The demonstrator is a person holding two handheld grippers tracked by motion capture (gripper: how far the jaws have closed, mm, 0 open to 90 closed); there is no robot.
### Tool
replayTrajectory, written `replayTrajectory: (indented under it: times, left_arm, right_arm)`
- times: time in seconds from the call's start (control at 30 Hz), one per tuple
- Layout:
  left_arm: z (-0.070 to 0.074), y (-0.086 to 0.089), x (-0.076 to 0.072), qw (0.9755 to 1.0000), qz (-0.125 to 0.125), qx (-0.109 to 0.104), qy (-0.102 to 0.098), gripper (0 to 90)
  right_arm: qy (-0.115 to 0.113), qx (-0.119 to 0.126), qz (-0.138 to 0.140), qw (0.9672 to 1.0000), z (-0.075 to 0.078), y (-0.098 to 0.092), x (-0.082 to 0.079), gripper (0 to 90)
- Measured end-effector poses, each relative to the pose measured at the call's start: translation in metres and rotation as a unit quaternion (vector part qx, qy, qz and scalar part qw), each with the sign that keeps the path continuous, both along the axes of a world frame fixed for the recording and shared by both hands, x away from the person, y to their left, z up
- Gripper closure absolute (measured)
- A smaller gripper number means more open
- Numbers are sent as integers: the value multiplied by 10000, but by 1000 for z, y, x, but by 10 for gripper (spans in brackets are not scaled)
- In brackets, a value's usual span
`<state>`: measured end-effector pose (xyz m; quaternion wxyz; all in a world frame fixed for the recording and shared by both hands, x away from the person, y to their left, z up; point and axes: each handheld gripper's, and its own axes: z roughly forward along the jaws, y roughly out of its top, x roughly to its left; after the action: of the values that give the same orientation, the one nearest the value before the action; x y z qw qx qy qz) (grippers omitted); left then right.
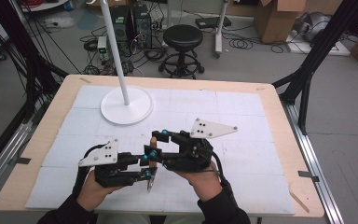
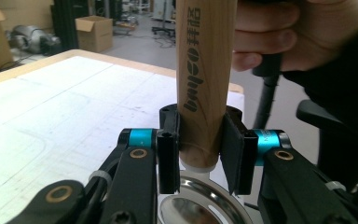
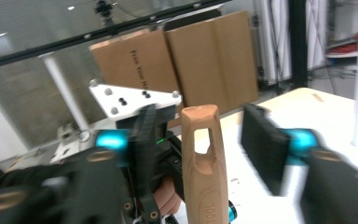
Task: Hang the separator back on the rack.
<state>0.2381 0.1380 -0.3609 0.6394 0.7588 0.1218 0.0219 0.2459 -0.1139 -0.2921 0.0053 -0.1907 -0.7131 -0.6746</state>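
Two grippers are meeting mid-table over one utensil w/ a wooden handle (image 2: 205, 70). Handle is looking like pale, smooth-grained wood, rounded, w/ dark lettering printed down its side; its free end (image 3: 200, 140) is tapering slightly and carrying a narrow slot cut through. At the other end a shiny metal head (image 2: 200, 205) is showing, curved and mirror-like; its exact shape can't be told.

Left gripper (image 2: 199, 149) is clamping the handle near the metal end, both black pads pressing flat on the wood, jaws closed tight around it. Right gripper (image 3: 205, 140) is standing w/ jaws spread wide, handle end sitting between them w/ clear gaps each side, nothing gripped; its far jaw is blurring.

In the high view the utensil (image 1: 152, 163) is being held just above the white gridded mat (image 1: 242, 121), near the front edge, between left gripper (image 1: 145, 168) and right gripper (image 1: 158, 142). Mat is lying on a light wood table (image 1: 279, 112). White round-based stand (image 1: 126, 107) w/ a thin pole is standing further back, well apart.
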Motion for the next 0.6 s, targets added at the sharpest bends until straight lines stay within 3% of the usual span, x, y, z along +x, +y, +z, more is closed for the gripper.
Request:
replayTrajectory:
  times: [0.03,0.07,0.1,0.13,0.2,0.23,0.3,0.4,0.43,0.6]
  left_arm:
    - [0,0,0,10000,-69,-7,-4,698]
    - [0,0,0,10000,-69,-7,-4,698]
    - [1,-1,-1,9998,-214,-43,-4,698]
    - [1,-1,-1,9995,-313,-73,-3,698]
    - [4,-2,-3,9976,-642,-239,44,698]
    - [4,-2,-3,9976,-642,-239,44,697]
    - [4,-2,-3,9965,-769,-317,91,697]
    - [4,-3,-3,9952,-900,-356,110,698]
    - [3,-3,-3,9948,-937,-373,135,697]
    - [3,-4,-3,9930,-1106,-405,127,697]
  right_arm:
    - [-107,-90,182,9997,-1,-2,1,324]
    - [-107,-90,182,9997,-1,-2,1,324]
    - [-280,-184,400,9986,-4,-5,3,265]
    - [-280,-184,400,9986,-4,-5,3,265]
    - [-447,-162,753,9960,-10,-12,5,258]
    - [-447,-162,753,9960,-10,-12,5,258]
    - [-395,26,1183,9922,-14,-17,7,366]
    - [-451,141,1320,9901,-15,-19,7,404]
    - [-416,163,1426,9888,-16,-20,8,462]
    - [-407,251,1682,9846,-19,-19,9,585]
